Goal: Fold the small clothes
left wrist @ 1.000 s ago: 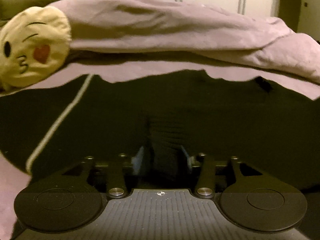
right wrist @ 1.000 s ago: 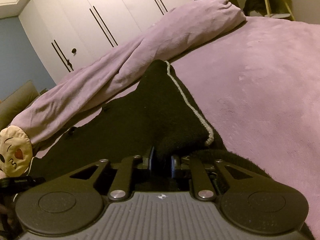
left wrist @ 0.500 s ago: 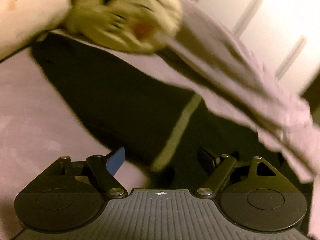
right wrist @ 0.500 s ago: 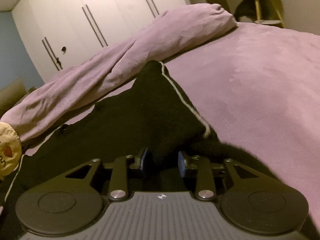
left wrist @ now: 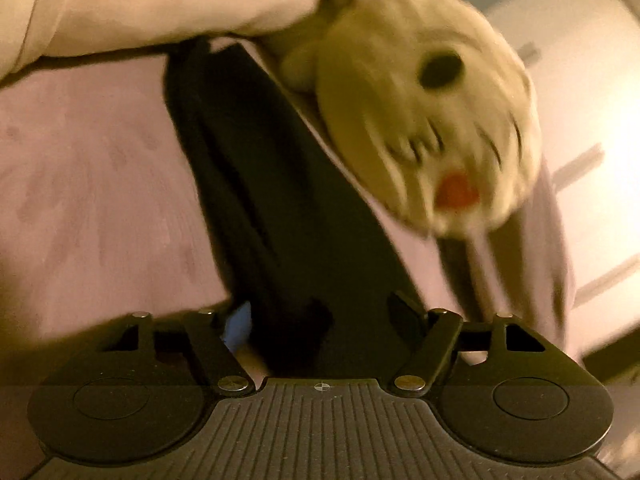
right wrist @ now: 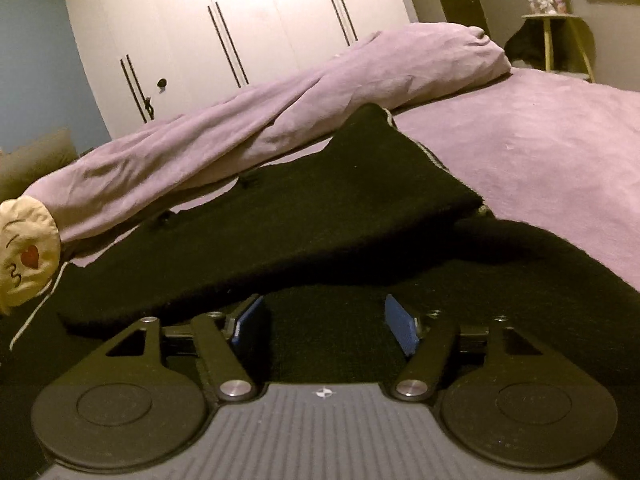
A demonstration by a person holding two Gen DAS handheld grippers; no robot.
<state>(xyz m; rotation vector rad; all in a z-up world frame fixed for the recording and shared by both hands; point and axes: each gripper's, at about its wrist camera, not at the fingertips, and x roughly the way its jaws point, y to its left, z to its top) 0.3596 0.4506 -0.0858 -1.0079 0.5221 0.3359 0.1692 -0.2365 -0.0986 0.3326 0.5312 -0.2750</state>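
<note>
A black knit garment [right wrist: 320, 216] with a pale trim line lies spread on the purple bed, one part folded over the rest. My right gripper [right wrist: 326, 328] is open just above the black cloth, its blue pads [right wrist: 402, 330] apart and holding nothing. In the blurred left wrist view a long strip of the same black garment [left wrist: 288, 208] runs away from my left gripper [left wrist: 320, 320], which is open with the cloth lying between its spread fingers, not pinched.
A rolled purple duvet [right wrist: 260, 132] lies along the far side of the bed [right wrist: 540, 152]. A yellow emoji cushion [right wrist: 26, 260] sits at its left end and fills the upper right of the left wrist view [left wrist: 424, 128]. White wardrobes [right wrist: 240, 20] stand behind.
Both grippers have opened and let go of the black cloth. The left gripper has swung left toward the cushion and the garment's end. The folded part now lies flat.
</note>
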